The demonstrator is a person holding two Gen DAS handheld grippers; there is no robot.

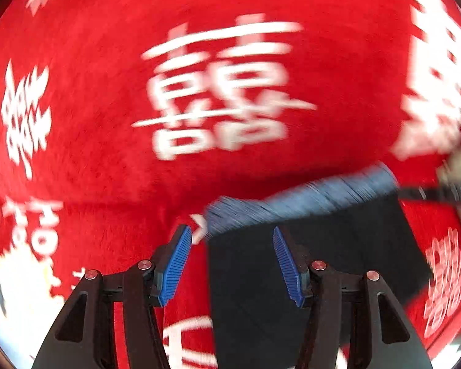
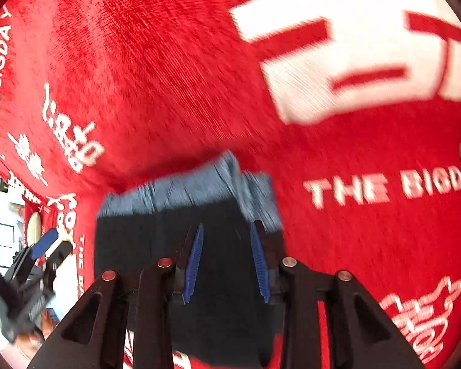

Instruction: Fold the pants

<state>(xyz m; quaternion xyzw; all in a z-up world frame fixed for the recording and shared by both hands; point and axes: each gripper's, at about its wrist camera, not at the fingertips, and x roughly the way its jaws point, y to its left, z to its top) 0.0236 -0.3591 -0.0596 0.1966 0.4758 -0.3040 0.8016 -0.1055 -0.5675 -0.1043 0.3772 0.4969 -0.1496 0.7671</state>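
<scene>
Dark pants (image 1: 307,258) with a blue-grey ribbed waistband (image 1: 301,200) lie on a red cloth (image 1: 107,153) printed with white characters. My left gripper (image 1: 230,264) is open above the pants' left edge, with nothing between its blue pads (image 1: 175,270). In the right wrist view the same pants (image 2: 224,313) and waistband (image 2: 187,187) lie under my right gripper (image 2: 227,261), which is open over the dark fabric. The left gripper also shows at the left edge of the right wrist view (image 2: 43,249). Both views are motion-blurred.
The red cloth (image 2: 169,77) covers the whole surface around the pants. At the far left of the right wrist view the cloth's edge and a bright room background (image 2: 3,230) show.
</scene>
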